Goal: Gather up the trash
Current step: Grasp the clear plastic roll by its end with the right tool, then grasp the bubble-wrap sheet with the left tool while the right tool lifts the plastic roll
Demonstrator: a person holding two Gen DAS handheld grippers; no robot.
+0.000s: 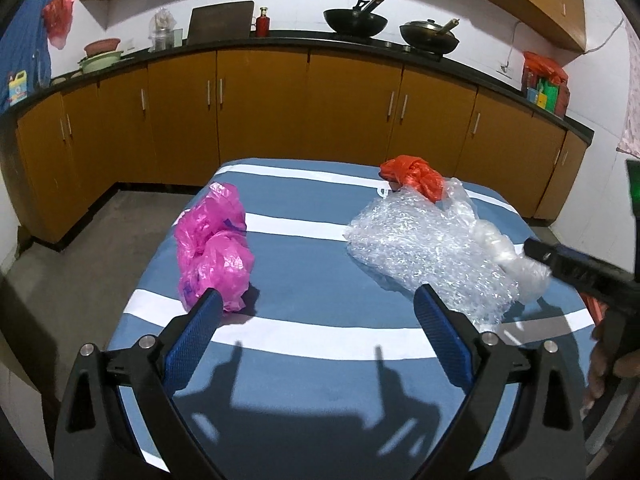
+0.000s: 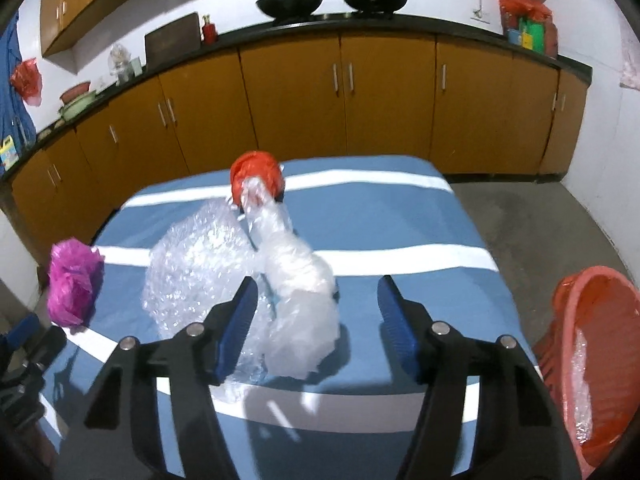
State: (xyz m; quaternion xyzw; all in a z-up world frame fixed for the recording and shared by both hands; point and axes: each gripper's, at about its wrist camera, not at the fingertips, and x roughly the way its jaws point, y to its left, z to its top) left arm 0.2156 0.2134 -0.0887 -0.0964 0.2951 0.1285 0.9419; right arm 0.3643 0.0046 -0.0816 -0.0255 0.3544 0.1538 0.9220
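right gripper [image 2: 318,316]: fingers about half spread, nothing pinched. The clear plastic bag [image 2: 298,300] bulges up in the gap between them, nearer the left-hand finger, with a clear space on the other side. I can't swear whether that left pad brushes it, the view's a bit smeared.

clear bag's long axis: runs straight ahead from the fingers toward the orange bag [image 2: 256,178] at the far end, so the fingers straddle it crosswise. Good line for a squeeze, I reckon.

bubble wrap [image 2: 192,268]: just left of the right fingers, tucked against and partly under the clear bag. It could get dragged along.

left gripper [image 1: 318,300]: fingers spread wide, empty, hovering over bare striped bench [image 1: 312,276].

pink bag [image 1: 214,246]: right at the tip of the left gripper's left-hand finger, ahead and off to that side, not in the gap.

who's nearer: right hand for the clear bag, left hand for the pink one.

red basket [image 2: 588,360]: off to the right of the right fingers, beside the bench edge, with some clear plastic already inside. Looks like the drop spot.
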